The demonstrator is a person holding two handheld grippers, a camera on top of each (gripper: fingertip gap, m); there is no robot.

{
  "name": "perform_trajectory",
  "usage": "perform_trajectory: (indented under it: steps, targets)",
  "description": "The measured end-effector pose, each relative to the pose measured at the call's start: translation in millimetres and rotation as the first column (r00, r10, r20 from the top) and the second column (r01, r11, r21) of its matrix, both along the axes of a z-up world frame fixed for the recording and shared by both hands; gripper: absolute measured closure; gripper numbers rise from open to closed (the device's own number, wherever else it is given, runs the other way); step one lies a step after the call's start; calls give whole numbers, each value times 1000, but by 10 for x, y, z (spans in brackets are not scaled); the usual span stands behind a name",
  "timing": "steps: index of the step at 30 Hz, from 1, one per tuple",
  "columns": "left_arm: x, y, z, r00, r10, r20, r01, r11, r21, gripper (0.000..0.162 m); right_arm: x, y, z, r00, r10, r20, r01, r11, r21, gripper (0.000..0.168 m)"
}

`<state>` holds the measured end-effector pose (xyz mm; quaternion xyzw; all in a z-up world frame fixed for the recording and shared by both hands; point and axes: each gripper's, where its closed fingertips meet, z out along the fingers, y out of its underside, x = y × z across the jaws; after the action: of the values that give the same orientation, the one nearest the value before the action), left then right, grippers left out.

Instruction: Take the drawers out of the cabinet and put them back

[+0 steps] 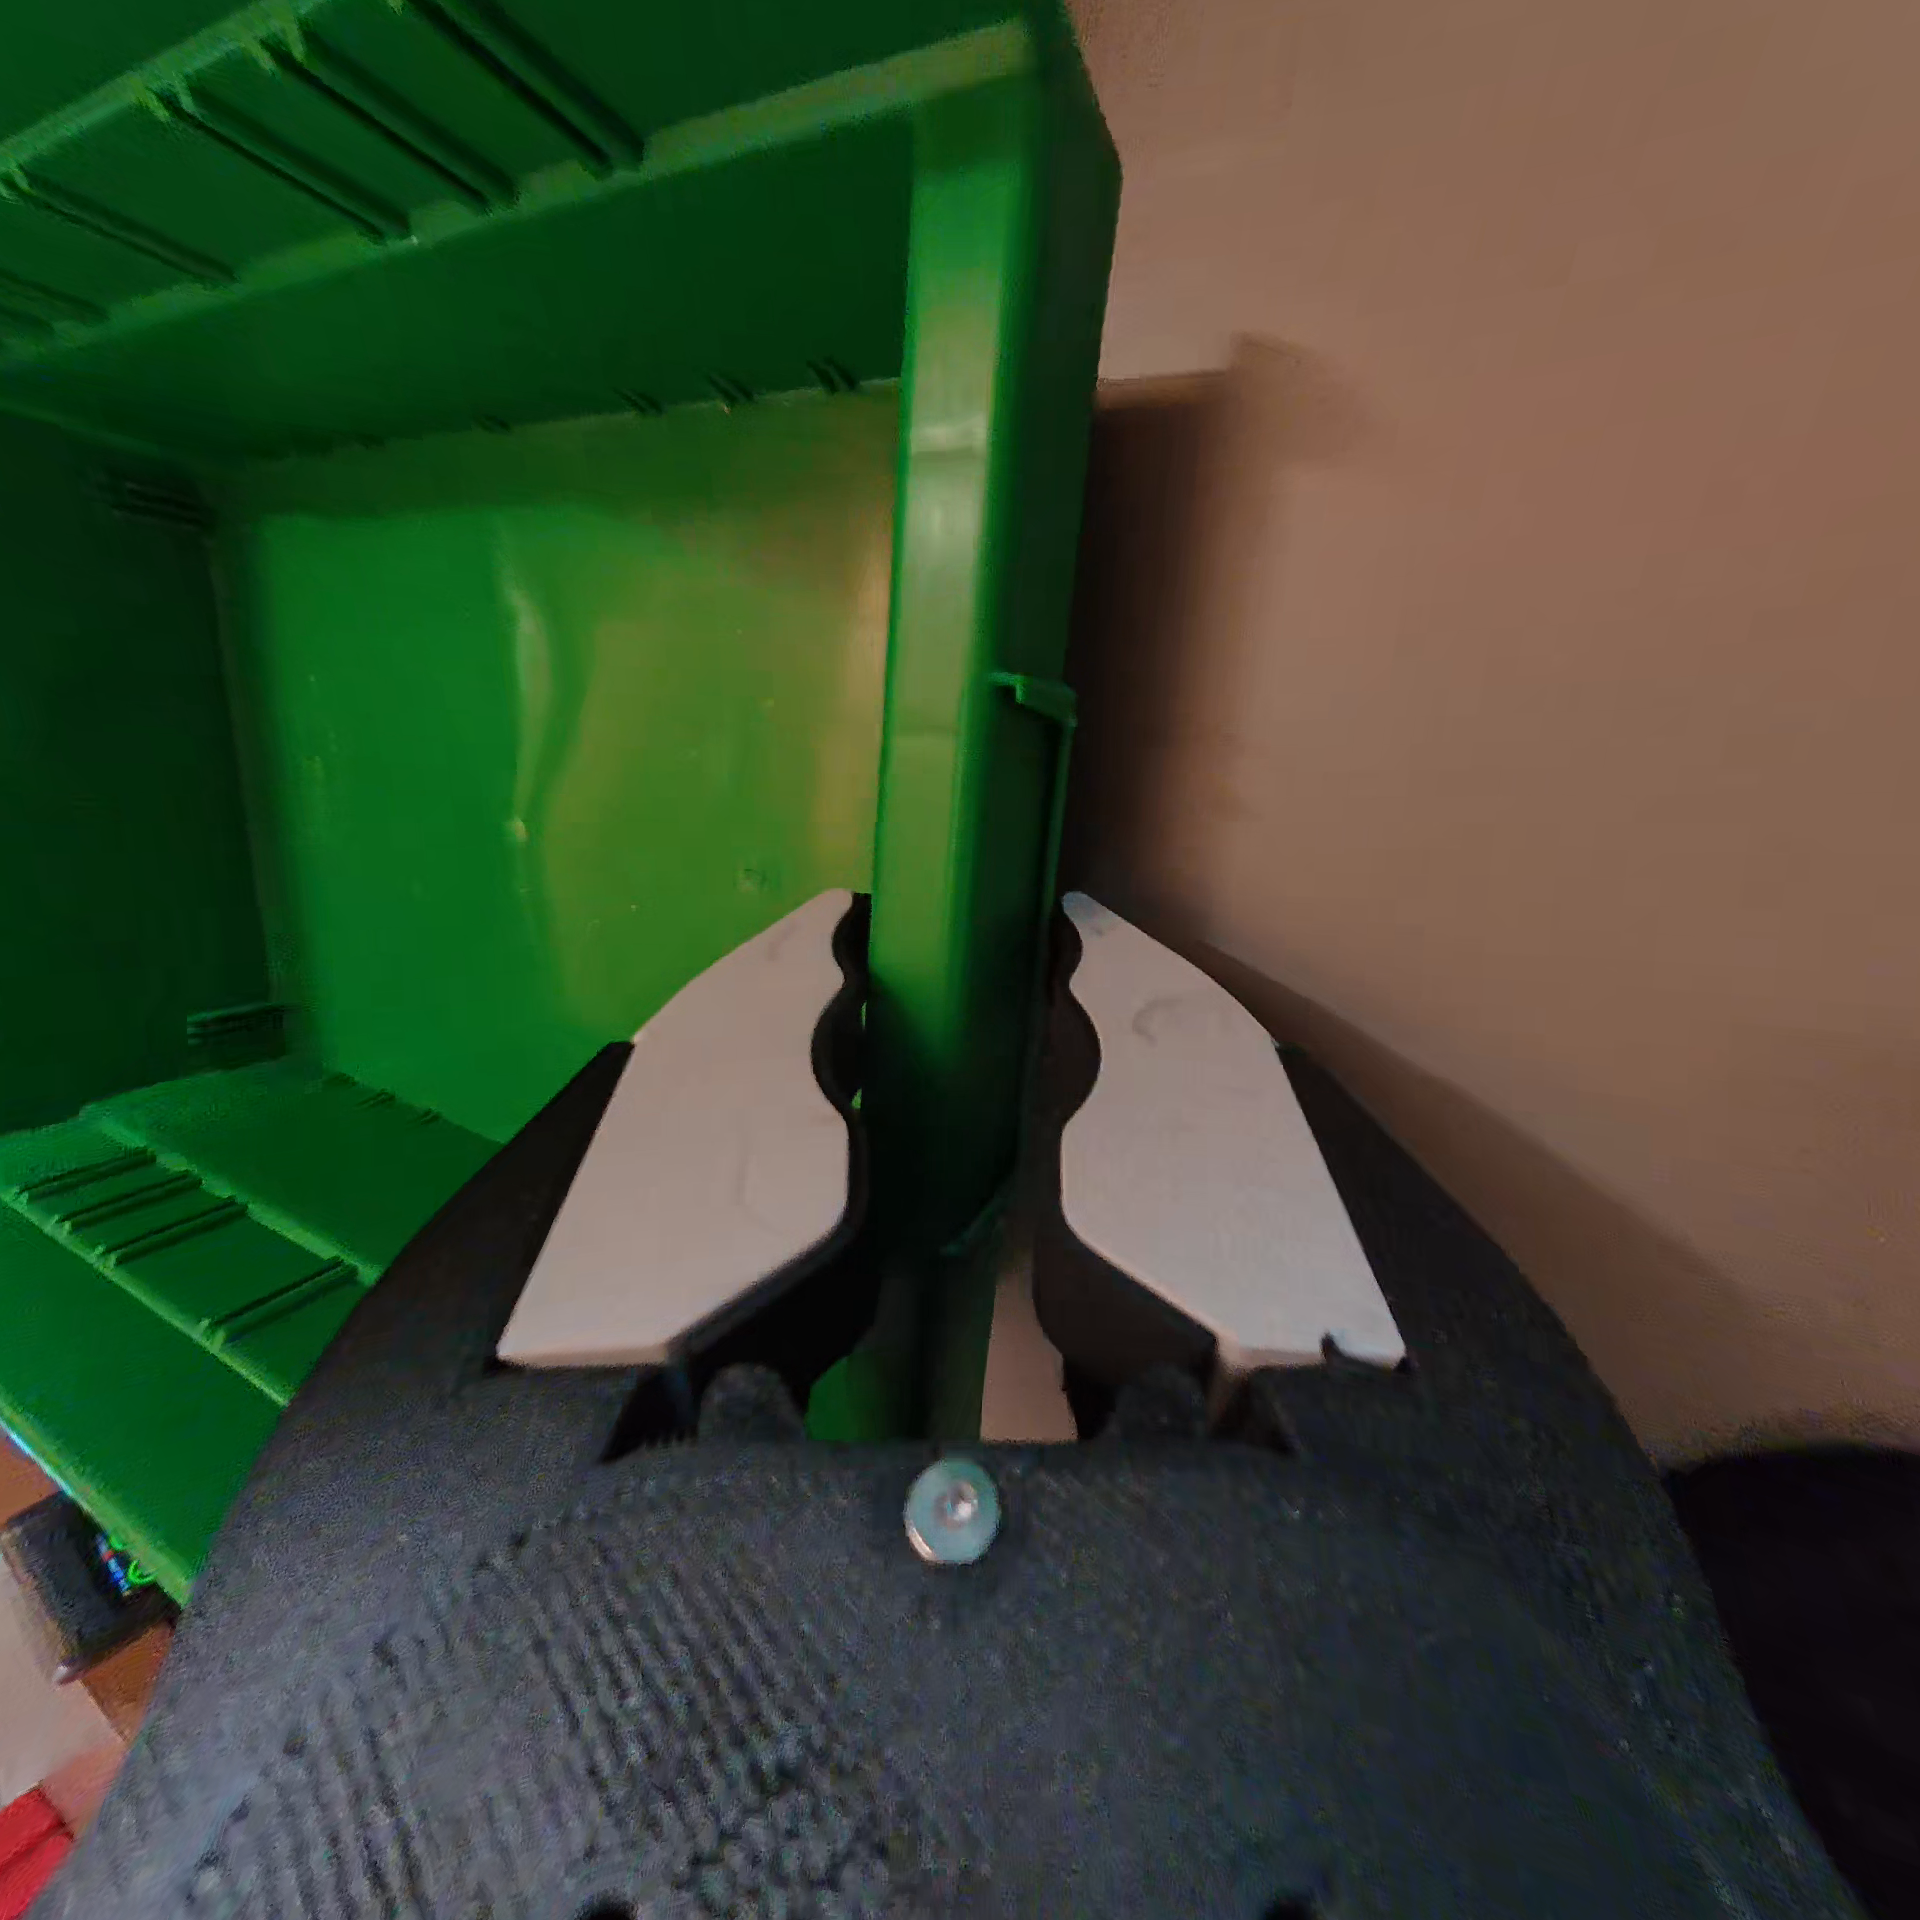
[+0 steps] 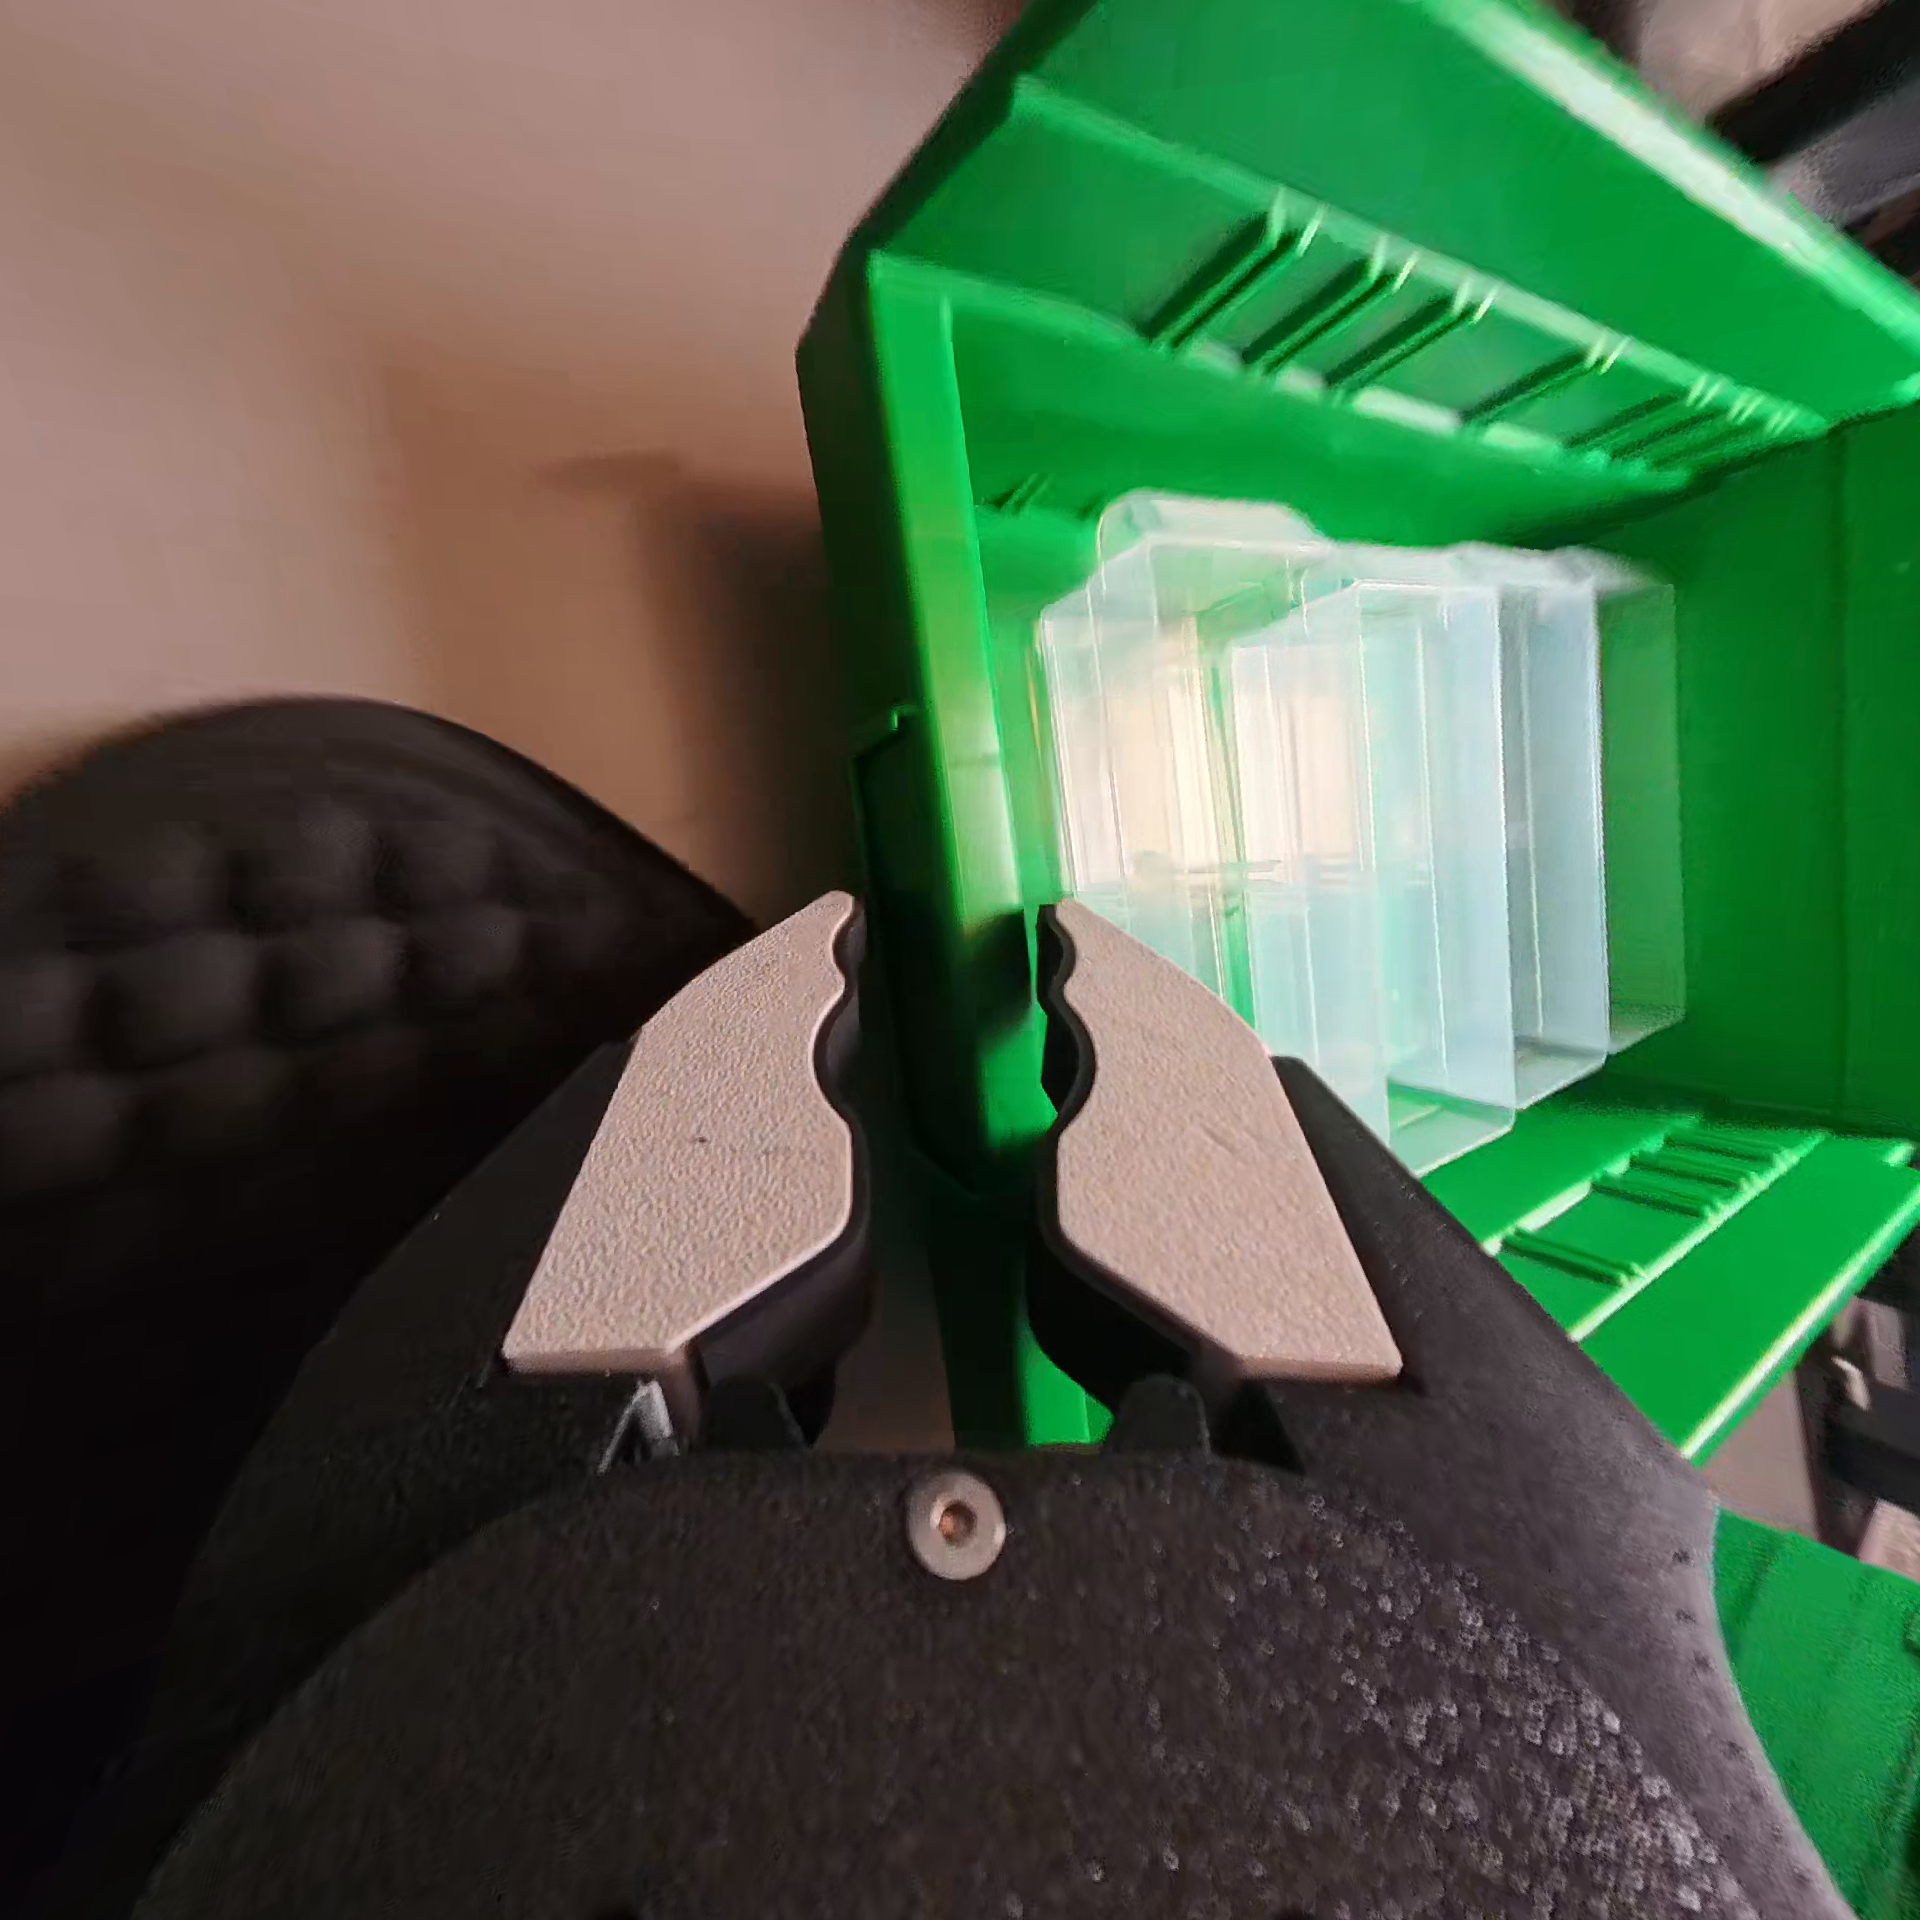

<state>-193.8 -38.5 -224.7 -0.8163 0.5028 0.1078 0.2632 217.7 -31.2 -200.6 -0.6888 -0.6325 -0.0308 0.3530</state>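
Left wrist view, nearest first: the left gripper (image 1: pixel 961 914), black-bodied with pale grey finger plates, has its jaws drawn narrow onto the upright side wall of the green moulded-plastic cabinet (image 1: pixel 623 727), one finger inside the frame and one outside, both pressed against the wall. Past the fingers lies an open compartment of the cabinet with ribbed guide rails on the shelf below and the shelf above. Right of the wall, a plain beige wall surface (image 1: pixel 1507 520) rises behind, carrying the cabinet's shadow. At the lower left edge, a small dark device with coloured lights (image 1: pixel 88 1590) sits beneath the cabinet.

Right wrist view, nearest first: the right gripper (image 2: pixel 951 920), of the same black and grey build, likewise clamps a side wall of the green cabinet between its narrowed jaws. Just beyond the inner finger, clear, colourless plastic drawers (image 2: pixel 1320 810) sit in a row inside the compartment, apart from the fingers. A black padded, dimpled object (image 2: pixel 312 935) fills the left side, in front of the beige wall.
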Motion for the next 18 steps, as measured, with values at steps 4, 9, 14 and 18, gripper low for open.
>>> perform_trajectory:
  steps: [4, 9, 14, 18]
  targets:
    - [67, -274, 5, 999, -34, 17, 35, 999, -25, 130, -231, -470, 635, 901, 65, -428, -72, 997, 1, 128]
    - [417, -472, 421, 956, -44, 289, 20, 996, 87, 122, 642, -165, 1203, 676, -221, -703, 400, 911, 99, 119]
    - [1544, -491, 1234, 658, -139, 740, -75, 966, 247, 124, 1039, 43, 867, 424, -466, -776, 539, 819, -197, 94]
    - [2538, -233, 907, 595, -63, 801, -119, 979, 165, 112, 870, 107, 534, 382, -545, -747, 499, 802, -329, 93]
